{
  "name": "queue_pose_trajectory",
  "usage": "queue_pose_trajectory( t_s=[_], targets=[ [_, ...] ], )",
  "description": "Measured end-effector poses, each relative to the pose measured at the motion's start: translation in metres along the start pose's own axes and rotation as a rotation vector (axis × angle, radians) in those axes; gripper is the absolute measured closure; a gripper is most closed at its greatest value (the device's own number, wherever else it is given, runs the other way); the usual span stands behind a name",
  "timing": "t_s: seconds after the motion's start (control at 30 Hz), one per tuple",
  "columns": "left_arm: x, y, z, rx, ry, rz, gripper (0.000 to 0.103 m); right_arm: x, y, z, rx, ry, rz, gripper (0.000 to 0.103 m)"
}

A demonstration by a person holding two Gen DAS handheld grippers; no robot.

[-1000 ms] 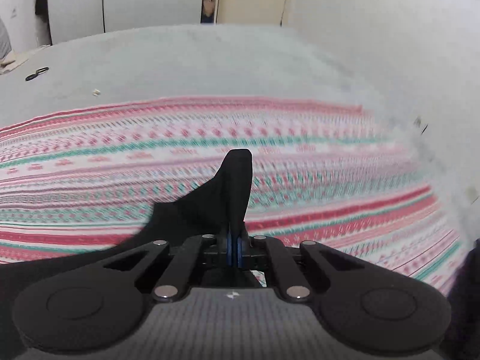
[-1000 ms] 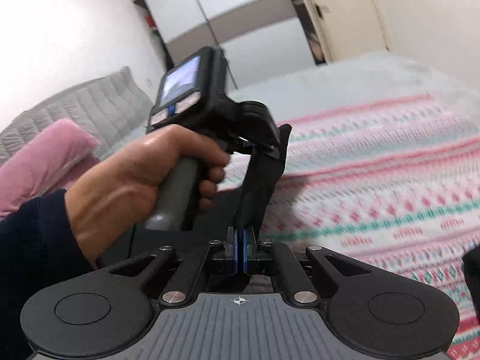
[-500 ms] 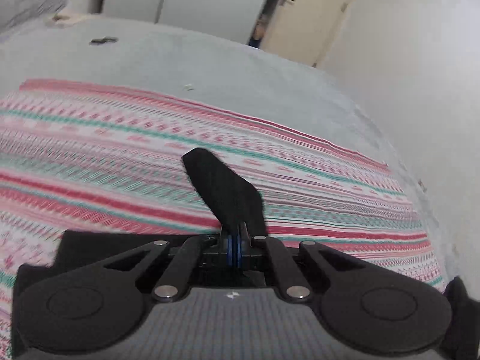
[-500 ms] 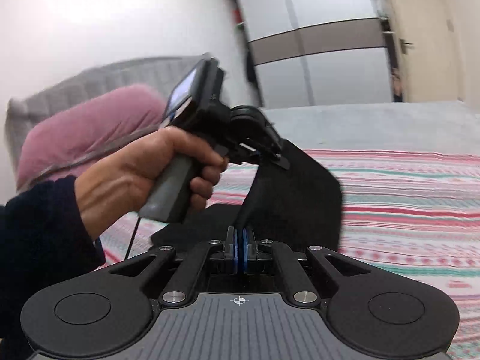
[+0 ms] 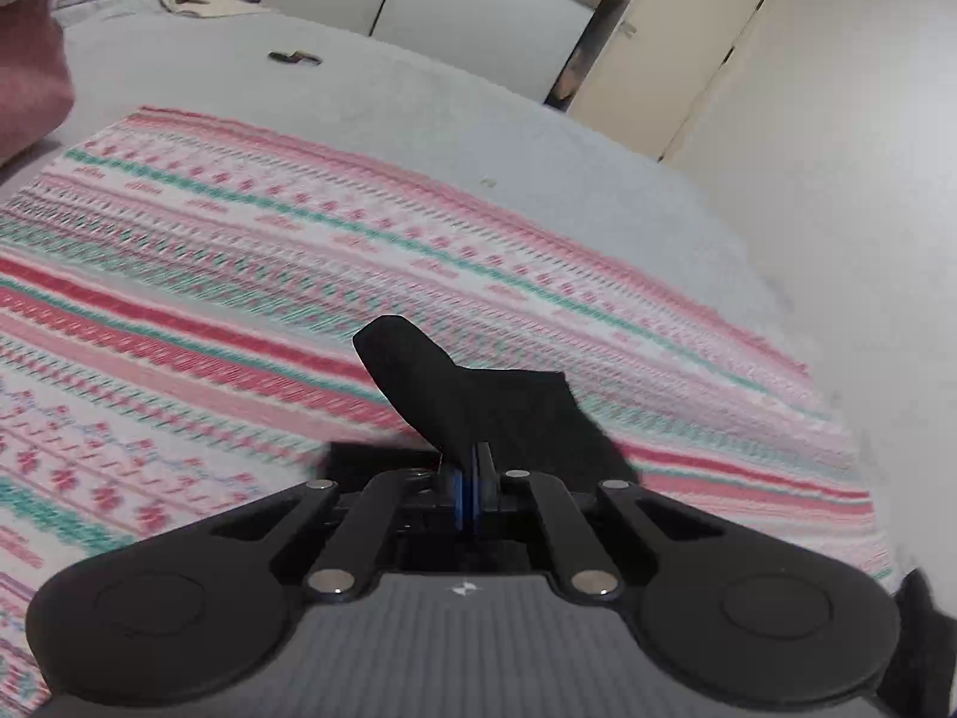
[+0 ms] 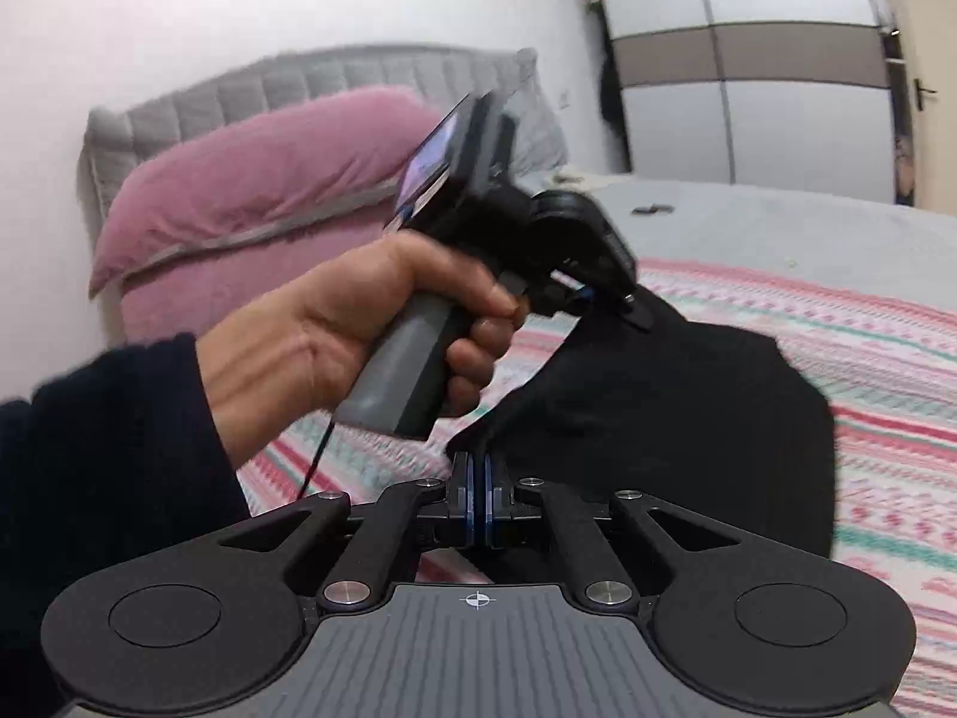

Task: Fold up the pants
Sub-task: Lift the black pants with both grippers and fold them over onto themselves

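The black pants (image 6: 688, 413) hang in the air between my two grippers, above a striped pink, white and green blanket (image 5: 251, 275). My left gripper (image 5: 466, 466) is shut on an edge of the pants (image 5: 454, 395), which stick up past its fingers. It also shows in the right wrist view (image 6: 604, 299), held by a hand, pinching the pants' upper corner. My right gripper (image 6: 478, 478) is shut on the lower edge of the same cloth. How much of the pants rests on the bed is hidden.
The blanket lies on a grey bed (image 5: 418, 102). A pink pillow (image 6: 251, 191) leans on the grey headboard (image 6: 311, 78). A small dark object (image 5: 293, 57) lies on the far bed. Wardrobe doors (image 6: 747, 78) and a white wall (image 5: 837, 149) stand behind.
Both grippers have swung with the pants, turning toward the headboard. The black cloth has spread wider between them and lifted off the blanket. Both stay shut.
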State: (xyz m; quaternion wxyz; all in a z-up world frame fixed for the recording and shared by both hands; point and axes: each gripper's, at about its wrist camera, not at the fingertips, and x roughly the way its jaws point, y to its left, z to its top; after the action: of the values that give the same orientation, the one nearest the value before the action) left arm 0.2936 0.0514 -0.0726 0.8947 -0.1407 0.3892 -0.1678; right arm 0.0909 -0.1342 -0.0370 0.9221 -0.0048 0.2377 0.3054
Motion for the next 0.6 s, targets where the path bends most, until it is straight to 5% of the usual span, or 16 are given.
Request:
queue_pose_trajectory(
  t_s=[0.47,0.53,0.6],
  targets=[
    [0.0,0.045,-0.018,0.056,0.01,0.12,0.075,0.068,0.027,-0.023,-0.042,0.147,0.061,0.099],
    [0.004,0.048,-0.021,0.049,0.018,0.129,0.072,0.076,0.027,-0.029,-0.041,0.171,0.059,0.098],
    [0.002,0.049,-0.023,0.045,0.022,0.151,0.056,0.082,0.022,-0.032,-0.01,0.201,0.068,0.094]
  ],
)
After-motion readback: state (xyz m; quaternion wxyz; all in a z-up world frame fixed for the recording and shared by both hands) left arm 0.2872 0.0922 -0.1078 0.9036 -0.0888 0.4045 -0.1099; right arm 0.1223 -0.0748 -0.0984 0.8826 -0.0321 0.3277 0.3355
